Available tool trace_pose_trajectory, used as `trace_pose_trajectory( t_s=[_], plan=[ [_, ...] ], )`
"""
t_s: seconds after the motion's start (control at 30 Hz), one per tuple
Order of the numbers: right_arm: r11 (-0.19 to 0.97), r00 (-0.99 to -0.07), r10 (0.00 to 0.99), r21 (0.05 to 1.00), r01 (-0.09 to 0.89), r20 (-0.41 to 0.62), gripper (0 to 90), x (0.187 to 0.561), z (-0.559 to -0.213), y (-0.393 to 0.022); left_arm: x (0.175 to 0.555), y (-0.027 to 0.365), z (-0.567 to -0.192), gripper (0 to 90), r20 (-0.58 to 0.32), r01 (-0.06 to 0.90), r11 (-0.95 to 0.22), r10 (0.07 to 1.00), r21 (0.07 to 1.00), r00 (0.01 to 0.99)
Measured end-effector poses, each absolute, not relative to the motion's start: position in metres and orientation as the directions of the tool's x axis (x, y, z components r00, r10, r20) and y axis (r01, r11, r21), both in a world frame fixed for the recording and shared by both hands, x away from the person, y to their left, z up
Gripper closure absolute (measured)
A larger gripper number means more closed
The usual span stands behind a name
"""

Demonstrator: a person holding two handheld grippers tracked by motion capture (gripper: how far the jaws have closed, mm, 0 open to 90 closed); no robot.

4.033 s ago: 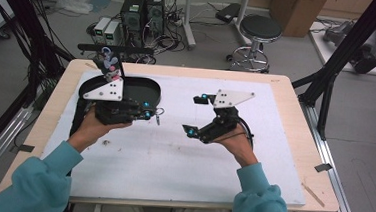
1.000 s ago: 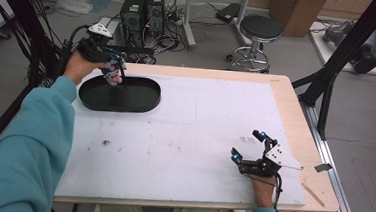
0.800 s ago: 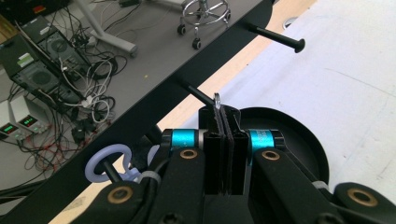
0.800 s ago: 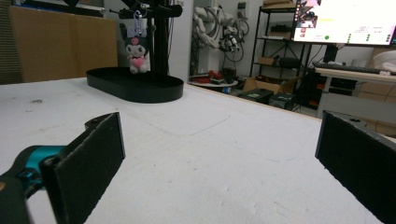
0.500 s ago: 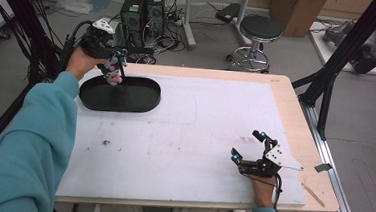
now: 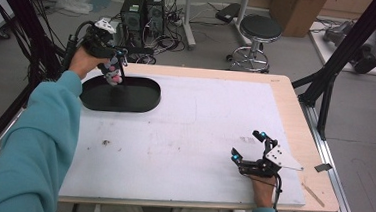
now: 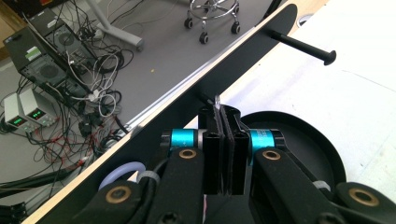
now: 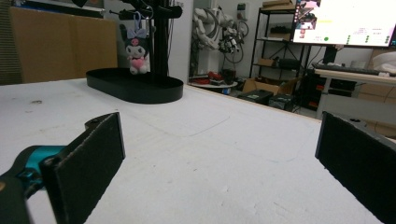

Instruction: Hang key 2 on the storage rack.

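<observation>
Small plush keychain [image 6: 113,72] hangs over the far left end of the black oval tray [image 6: 141,98], suspended from the left hand-held gripper [image 6: 115,58], jaws clenched on its thin ring. Right hand-held gripper [image 6: 248,149] rests on the white counter [image 6: 189,131] near right, released, jaws wide apart.

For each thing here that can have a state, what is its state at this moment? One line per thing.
left gripper: shut on a thin loop, raised at the black stand.
plush keychain: hanging upright above the tray, not resting on it.
black oval tray: flat on the table, nothing lying in it.
right gripper: open, fingers wide apart, low over the white mat, holding nothing.
</observation>
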State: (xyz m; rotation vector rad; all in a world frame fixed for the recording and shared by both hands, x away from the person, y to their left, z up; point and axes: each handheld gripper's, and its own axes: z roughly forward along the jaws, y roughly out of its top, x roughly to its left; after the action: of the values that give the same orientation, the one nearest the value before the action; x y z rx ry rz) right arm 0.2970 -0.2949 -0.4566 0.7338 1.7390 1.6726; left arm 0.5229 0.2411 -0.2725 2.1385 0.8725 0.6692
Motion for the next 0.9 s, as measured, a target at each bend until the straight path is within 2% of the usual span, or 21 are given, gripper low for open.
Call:
trace_pose_trajectory(
  t_s=[0.07, 0.2, 0.33, 0.4, 0.5, 0.67, 0.9],
  plan=[
    [0.054, -0.659, 0.750, 0.998, -0.024, -0.056, 0.6, 0.297, -0.457, -0.295, 0.523, 0.242, -0.271, 85.5, 0.183, 0.368, -0.500, 0.752, 0.784, 0.633],
    [0.052, -0.658, 0.751, 0.998, -0.025, -0.055, 0.6, 0.297, -0.457, -0.295, 0.522, 0.248, -0.269, 70.1, 0.176, 0.373, -0.474, 0.774, 0.798, 0.608],
    [0.052, -0.660, 0.749, 0.998, -0.028, -0.057, 0.6, 0.297, -0.457, -0.295, 0.518, 0.251, -0.267, 40.1, 0.152, 0.344, -0.433, 0.778, 0.833, 0.610],
    [0.052, -0.661, 0.748, 0.998, -0.022, -0.054, 0.6, 0.296, -0.457, -0.294, 0.513, 0.251, -0.265, 18.0, 0.158, 0.278, -0.389, 0.785, 0.878, 0.599],
    [0.054, -0.653, 0.755, 0.998, -0.023, -0.056, 0.6, 0.296, -0.457, -0.294, 0.500, 0.253, -0.265, 3.6, 0.141, 0.165, -0.313, 0.757, 0.935, 0.638],
    [0.048, -0.653, 0.755, 0.999, -0.025, -0.053, 0.6, 0.296, -0.457, -0.295, 0.474, 0.255, -0.269, 1.7, 0.098, 0.112, -0.238, 0.720, 0.965, 0.687],
    [0.041, -0.654, 0.755, 0.999, -0.028, -0.049, 0.6, 0.297, -0.457, -0.296, 0.424, 0.260, -0.276, 1.7, 0.130, 0.031, -0.217, 0.689, 0.976, 0.713]
  ],
)
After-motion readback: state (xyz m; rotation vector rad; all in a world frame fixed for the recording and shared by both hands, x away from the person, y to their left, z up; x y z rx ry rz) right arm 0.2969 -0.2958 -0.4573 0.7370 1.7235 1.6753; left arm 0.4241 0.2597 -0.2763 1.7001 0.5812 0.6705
